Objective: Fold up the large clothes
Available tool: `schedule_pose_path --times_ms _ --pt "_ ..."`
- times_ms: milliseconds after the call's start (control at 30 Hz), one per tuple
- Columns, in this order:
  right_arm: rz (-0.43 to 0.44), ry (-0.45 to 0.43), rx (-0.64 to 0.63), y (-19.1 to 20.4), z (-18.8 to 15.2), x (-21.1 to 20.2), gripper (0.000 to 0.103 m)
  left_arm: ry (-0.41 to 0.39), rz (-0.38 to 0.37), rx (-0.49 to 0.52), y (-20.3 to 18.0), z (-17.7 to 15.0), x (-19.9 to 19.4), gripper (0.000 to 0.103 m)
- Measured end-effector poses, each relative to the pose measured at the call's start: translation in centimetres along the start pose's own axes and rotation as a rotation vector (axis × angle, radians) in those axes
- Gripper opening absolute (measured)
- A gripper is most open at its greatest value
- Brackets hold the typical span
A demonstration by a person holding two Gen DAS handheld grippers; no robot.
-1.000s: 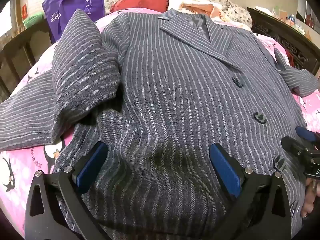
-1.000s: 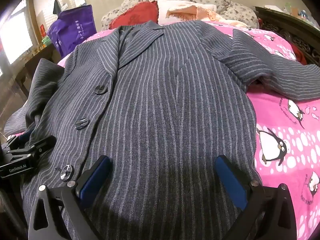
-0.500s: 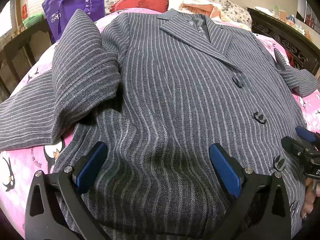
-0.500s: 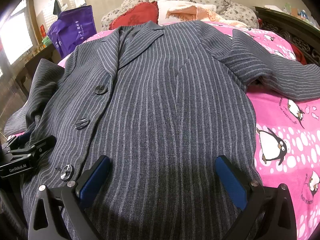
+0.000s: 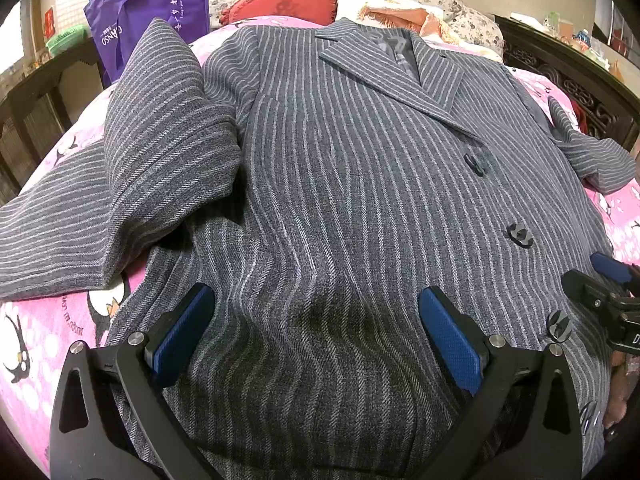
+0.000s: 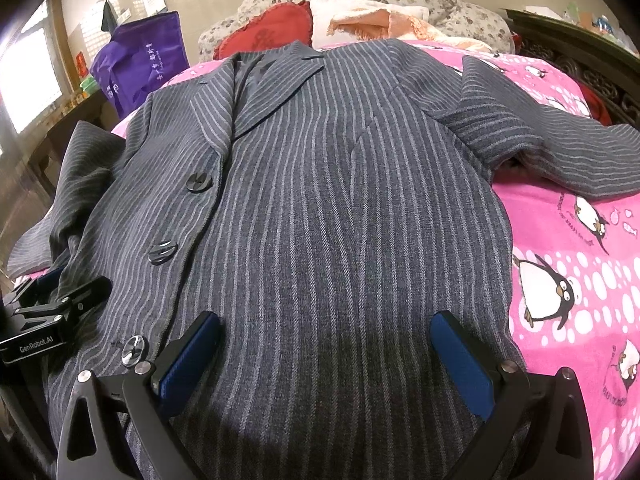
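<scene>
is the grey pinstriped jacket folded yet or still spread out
Spread out. The grey pinstriped wool jacket lies front-up across the pink penguin-print bedspread, buttoned, both sleeves splayed sideways; only the left-side sleeve is bunched.

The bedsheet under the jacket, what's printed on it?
Black-and-white penguins with white dots on the pink bedsheet, clearest in the right wrist view.

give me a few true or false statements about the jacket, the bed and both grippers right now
1. The striped jacket lies front up, buttons showing. True.
2. The left hand-held gripper is shut on the hem. False: its jaws are wide open, gripping nothing.
3. The bedsheet is pink with penguins. True.
4. The right hand-held gripper holds a sleeve. False: it is open over the jacket body.
5. A purple bag stands beyond the bed. True.
6. The red cushion lies on the jacket. False: it sits past the collar.
</scene>
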State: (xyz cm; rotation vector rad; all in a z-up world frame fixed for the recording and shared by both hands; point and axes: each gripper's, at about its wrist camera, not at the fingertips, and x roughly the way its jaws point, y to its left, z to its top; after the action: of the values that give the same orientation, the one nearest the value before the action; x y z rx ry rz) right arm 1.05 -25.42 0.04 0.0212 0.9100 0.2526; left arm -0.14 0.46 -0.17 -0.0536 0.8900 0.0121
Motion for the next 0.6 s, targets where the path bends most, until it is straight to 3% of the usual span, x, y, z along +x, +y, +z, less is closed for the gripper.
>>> schedule_pose_path --times_ms 600 --pt "-0.002 -0.017 -0.001 -0.13 -0.39 -0.06 0.103 0.0 0.005 0.004 -0.21 0.01 -0.08 0.103"
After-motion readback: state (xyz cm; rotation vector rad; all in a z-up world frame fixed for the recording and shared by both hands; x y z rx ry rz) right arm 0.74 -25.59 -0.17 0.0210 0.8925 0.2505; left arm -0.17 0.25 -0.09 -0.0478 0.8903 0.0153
